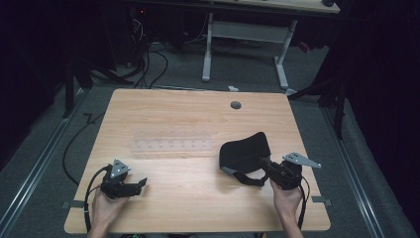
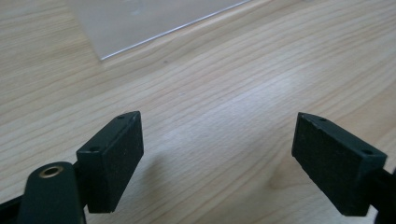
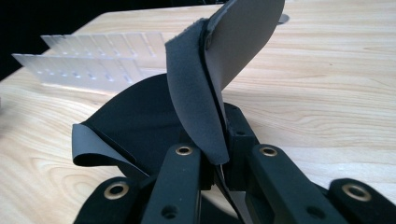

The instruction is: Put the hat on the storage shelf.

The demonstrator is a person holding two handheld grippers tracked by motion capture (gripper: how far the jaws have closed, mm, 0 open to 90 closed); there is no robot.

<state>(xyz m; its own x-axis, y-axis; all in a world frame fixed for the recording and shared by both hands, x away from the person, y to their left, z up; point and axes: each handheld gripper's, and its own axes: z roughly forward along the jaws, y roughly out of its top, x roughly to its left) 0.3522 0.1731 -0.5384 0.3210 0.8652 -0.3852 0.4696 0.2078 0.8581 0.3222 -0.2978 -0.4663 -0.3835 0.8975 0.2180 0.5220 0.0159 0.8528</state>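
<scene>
Nearest the high camera, at the near edge of the bench point(image 1: 198, 198), two hands come in, each with a gripper. The right gripper point(image 1: 267, 166) sits toward the near right corner, its fingers point(image 3: 184, 186) clamped together on a fold of a black fabric piece point(image 1: 245, 151), a soft, floppy pad or pouch. In the right gripper view the pinched flap stands up between the closed fingers while the rest of the fabric droops to the wood. The left gripper point(image 1: 141, 184) rests near the near left corner, its fingers point(image 2: 112, 163) spread apart with nothing between them, only bare wood.

The step in hand looks like lifting the fabric clear. To do it well, the right hand should keep the pinch firm, since the hold is on a thin folded edge and the hanging part could drag or slip out. The idle left fingers could take the drooping end.

A clear plastic rack point(image 1: 171, 144) lies across the middle of the bench, just left of the fabric; the trailing cloth could sweep it. The right edge is close to the right hand, so open room lies toward the near centre and the far half.
</scene>
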